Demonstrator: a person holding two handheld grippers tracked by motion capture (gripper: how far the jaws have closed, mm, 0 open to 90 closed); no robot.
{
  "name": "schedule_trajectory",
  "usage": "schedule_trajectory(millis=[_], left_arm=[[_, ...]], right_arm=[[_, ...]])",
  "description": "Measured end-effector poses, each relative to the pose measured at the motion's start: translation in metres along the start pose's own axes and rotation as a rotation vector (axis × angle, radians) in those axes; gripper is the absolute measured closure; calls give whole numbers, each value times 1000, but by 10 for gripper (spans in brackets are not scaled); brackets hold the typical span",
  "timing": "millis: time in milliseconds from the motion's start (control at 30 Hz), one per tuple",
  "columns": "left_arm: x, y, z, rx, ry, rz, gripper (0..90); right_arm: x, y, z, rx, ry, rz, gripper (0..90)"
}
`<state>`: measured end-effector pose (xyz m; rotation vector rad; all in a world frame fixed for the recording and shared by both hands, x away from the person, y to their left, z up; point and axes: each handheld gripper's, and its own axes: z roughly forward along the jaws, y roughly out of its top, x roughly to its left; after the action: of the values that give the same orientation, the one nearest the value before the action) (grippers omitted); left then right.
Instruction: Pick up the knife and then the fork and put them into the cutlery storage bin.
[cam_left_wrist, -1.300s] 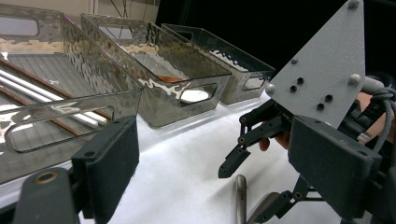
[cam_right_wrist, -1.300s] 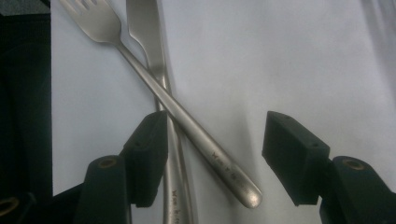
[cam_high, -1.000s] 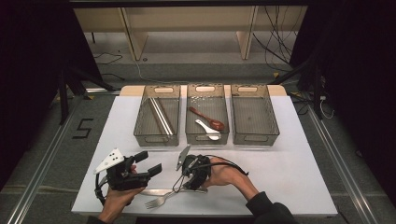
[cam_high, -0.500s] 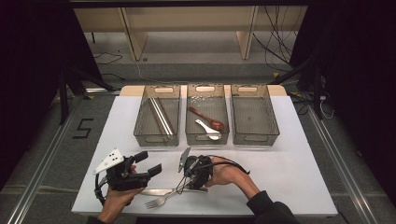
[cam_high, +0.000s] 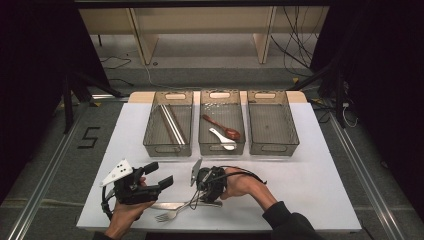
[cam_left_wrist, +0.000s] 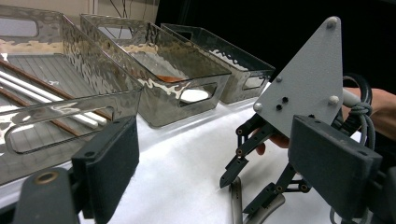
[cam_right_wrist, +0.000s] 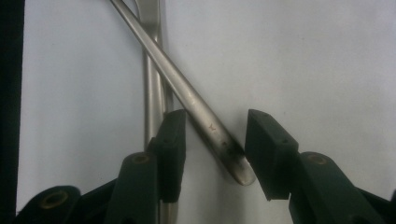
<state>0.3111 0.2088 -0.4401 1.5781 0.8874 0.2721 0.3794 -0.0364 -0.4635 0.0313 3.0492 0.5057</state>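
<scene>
A metal fork and a flat metal knife lie crossed near the table's front edge. My right gripper points down at them. Its jaws have just been closing, and a rounded metal handle lies slanted between the pads with no firm squeeze showing. The second utensil's handle runs under it. My left gripper hovers to the left, open with nothing between its fingers. From the left gripper view the right gripper stands over the utensils.
Three clear bins stand in a row at mid-table. The left bin holds chopsticks, the middle bin a reddish spoon and a white spoon, and the right bin holds nothing. White tabletop lies to the right.
</scene>
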Motion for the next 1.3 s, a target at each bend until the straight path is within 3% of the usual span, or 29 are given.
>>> schedule_trajectory(millis=[200,467,667,867,900,1167,1300], left_arm=[[0,0,0,-1,0,-2,160],[0,0,0,-4,-1,-4,160],[0,0,0,-5,-1,-5,160],[0,0,0,-5,0,-5,160],[0,0,0,-5,0,-6,160],[0,0,0,-1,0,-3,160],[-1,0,1,-1,-2,-1,160]], right_arm=[[-2,0,1,-4,12,-15,580],[-5,-1,1,-2,41,18,591],[-1,0,0,12,40,31,682],[3,1,-1,20,32,4,742],[3,1,-1,19,25,-18,750],[4,1,-7,26,10,-25,817],[9,5,-2,56,-9,-36,745]])
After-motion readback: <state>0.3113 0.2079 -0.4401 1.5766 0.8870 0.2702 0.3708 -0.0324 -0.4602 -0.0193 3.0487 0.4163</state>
